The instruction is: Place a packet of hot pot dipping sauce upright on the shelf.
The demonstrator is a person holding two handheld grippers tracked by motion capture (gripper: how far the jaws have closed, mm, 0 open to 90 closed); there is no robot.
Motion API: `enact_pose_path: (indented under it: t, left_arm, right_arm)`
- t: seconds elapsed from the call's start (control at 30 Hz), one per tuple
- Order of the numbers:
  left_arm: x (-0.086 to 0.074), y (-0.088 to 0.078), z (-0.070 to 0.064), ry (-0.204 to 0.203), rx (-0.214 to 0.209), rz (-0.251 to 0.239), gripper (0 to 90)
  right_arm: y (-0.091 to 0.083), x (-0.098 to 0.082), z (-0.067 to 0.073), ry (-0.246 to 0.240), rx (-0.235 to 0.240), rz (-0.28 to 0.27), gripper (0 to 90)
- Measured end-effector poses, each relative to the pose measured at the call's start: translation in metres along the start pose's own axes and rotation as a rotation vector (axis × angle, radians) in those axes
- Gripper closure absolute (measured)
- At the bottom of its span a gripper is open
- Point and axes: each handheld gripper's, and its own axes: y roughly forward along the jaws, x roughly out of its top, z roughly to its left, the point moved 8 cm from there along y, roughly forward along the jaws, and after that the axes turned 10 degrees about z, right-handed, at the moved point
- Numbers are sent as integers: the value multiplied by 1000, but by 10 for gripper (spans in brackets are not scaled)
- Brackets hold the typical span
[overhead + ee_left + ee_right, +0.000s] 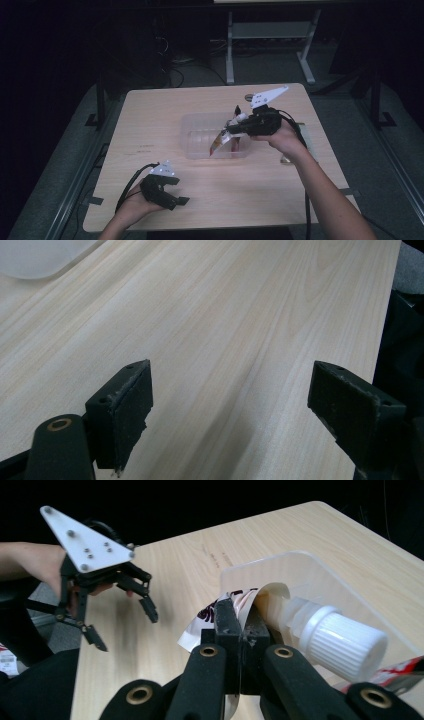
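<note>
right hand-held gripper (242, 625) pinches the flat printed squeeze tube with white ribbed cap (345, 642) over the clear plastic bin (197, 131) | probably lower slowly, tail-pinch looks floppy | left hand-held gripper (230, 405) wide open, empty

A lab (dark): bare wooden table (150, 130), floor cables (172, 70).

A pale wooden worktop (150, 130) stands on grey floor (65, 150). Behind it stands a white metal frame (270, 45), with dark cables (170, 65) on the floor to its left. A small round disc (248, 97) lies near the worktop's far edge.
</note>
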Motion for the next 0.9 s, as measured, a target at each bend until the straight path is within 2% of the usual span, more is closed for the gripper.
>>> enact_pose_path:
  t: [0.13, 0.33, 0.5, 0.9]
  left_arm:
    - [0, 0, 1, 3, 0, -3, 177]
    - [-1, 1, 0, -15, -8, 2, 177]
    - [0, 1, 1, -19, -8, -2, 177]
    - [-2, 0, 2, -19, -11, 4, 177]
  right_arm:
    - [0, 6, -13, -12, -23, 23, 898]
    - [2, 9, -31, -3, -31, 38, 898]
    - [7, 4, -43, 35, -29, 51, 897]
    - [11, -10, -55, 21, -77, 126, 897]
